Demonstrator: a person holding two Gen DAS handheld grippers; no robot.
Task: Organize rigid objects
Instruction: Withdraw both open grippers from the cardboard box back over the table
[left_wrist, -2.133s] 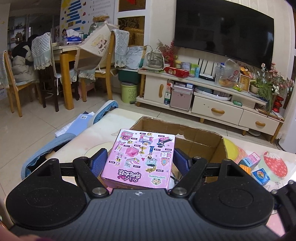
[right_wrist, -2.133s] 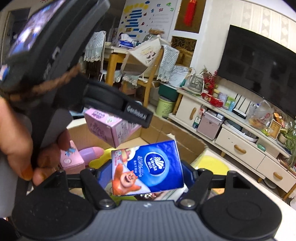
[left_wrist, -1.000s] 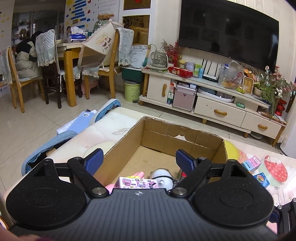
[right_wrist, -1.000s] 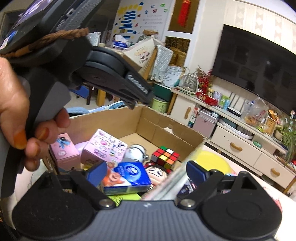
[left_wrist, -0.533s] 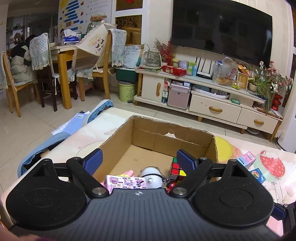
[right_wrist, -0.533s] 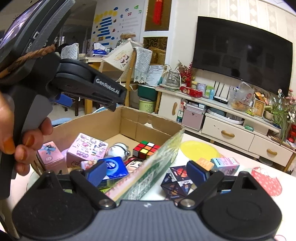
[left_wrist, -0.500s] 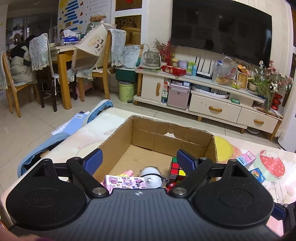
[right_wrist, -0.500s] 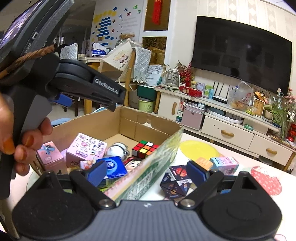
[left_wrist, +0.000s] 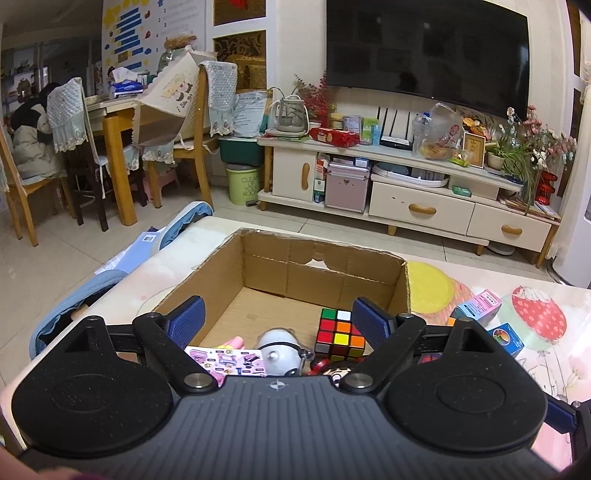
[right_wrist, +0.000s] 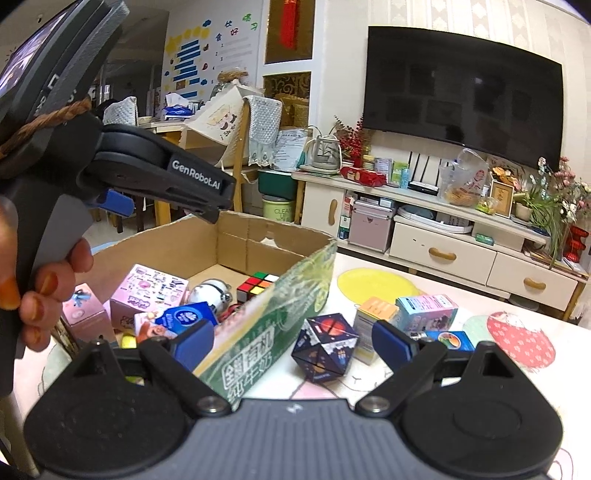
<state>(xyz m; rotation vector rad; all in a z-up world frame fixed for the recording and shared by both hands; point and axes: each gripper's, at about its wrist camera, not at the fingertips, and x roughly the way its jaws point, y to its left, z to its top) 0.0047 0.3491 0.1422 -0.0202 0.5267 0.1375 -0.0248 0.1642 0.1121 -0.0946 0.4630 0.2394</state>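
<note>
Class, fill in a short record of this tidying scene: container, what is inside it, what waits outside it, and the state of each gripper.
Container: cardboard box, open top, on the table
Inside: Rubik's cube, pink toy box, blue tissue pack, white round toy
Outside, beside the box: dark folding cube, orange carton, light blue carton
Left gripper: open, empty
Right gripper: open, empty

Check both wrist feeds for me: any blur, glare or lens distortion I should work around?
Left wrist view: sharp, evenly lit indoor light, fisheye bending at the edges, the cardboard box and Rubik's cube crisp. Right wrist view: also sharp, the dark patterned cube clear, faint reflections on the TV, the hand and handle at the left edge stretched by the lens.
</note>
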